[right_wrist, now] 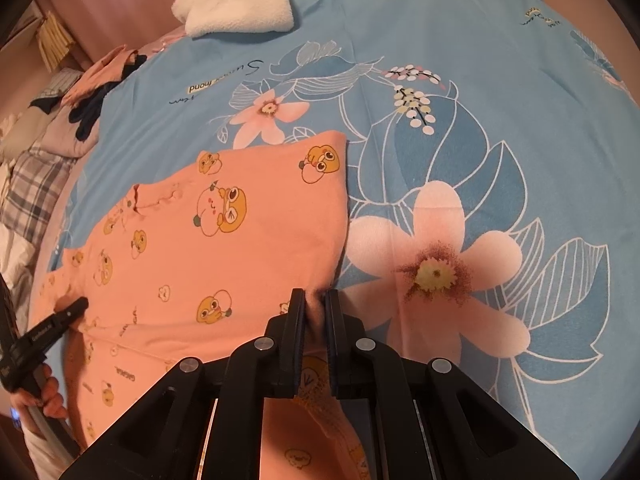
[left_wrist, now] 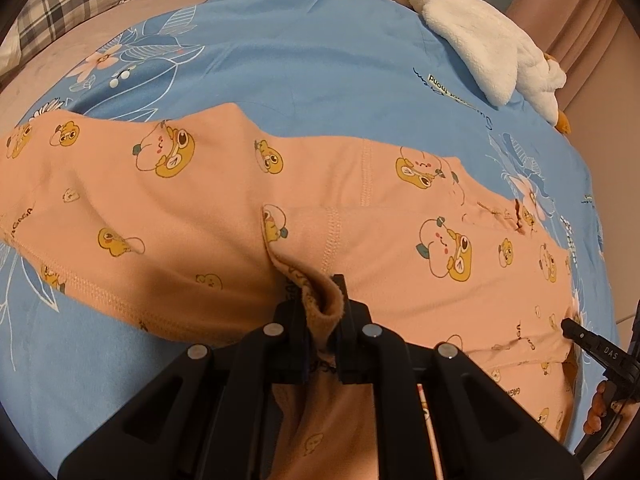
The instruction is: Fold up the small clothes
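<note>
Peach-pink cotton child's garment printed with yellow cartoon figures (left_wrist: pixel 224 208): spread across a blue floral bedspread (left_wrist: pixel 304 60). Left gripper (left_wrist: pixel 322 300): fingers clenched on a bunched fold of its stitched hem. Right gripper (right_wrist: pixel 314 312): fingers pinched tight on a gathered corner of the same cloth. Cloth behind both pairs of fingers is hidden by the black frames. Fluffy white plush toy (left_wrist: pixel 480 40) lies at the bedspread's far edge, partly cut off.

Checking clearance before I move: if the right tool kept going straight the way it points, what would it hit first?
The right tool, shut on the peach garment, would probably meet the blue floral bedsheet first; depth is unclear.
</note>
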Motion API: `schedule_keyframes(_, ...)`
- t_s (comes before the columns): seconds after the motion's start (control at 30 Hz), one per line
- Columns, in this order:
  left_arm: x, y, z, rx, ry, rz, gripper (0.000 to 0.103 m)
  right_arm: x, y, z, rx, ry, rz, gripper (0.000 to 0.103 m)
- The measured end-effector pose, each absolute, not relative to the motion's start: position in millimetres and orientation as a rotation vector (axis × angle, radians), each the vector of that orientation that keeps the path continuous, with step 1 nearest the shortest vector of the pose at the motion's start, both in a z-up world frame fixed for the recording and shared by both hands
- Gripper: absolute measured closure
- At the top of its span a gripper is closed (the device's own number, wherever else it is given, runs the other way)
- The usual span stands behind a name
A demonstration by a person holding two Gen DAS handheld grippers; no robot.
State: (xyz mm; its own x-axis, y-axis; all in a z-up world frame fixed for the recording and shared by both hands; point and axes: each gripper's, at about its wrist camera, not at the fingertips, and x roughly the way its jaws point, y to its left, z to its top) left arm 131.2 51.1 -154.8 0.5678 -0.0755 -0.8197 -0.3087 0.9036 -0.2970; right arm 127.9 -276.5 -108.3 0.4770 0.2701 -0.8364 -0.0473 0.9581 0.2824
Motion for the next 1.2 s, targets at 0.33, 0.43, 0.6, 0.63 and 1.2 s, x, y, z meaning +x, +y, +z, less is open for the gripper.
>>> schedule_keyframes(0.33,128.8,51.4,-155.1,-0.441,0.96,0.139,0.091,127.5,-276.0,-108.6,0.233,1.057,0.195,0.097)
schedule_keyframes(0.43,129.1,51.0,-155.1,-0.44,0.959,0.138,0.091,128.1,-276.5,-109.2,0.234,1.058,0.197,0.097)
schedule_keyframes(0.6,128.7,50.8,-155.4,-0.439,0.955,0.137,0.091,127.4,-276.3,-109.7,0.233,1.056,0.197,0.097)
schedule_keyframes(0.63,128.5,50.3,-155.4,-0.438,0.954,0.137,0.091,127.5,-276.2,-109.8,0.232,1.056,0.197,0.097)
schedule_keyframes(1.2,127.4,51.2,-156.1,-0.444,0.948,0.129,0.091,127.8,-275.7,-110.0,0.226,1.056,0.196,0.097)
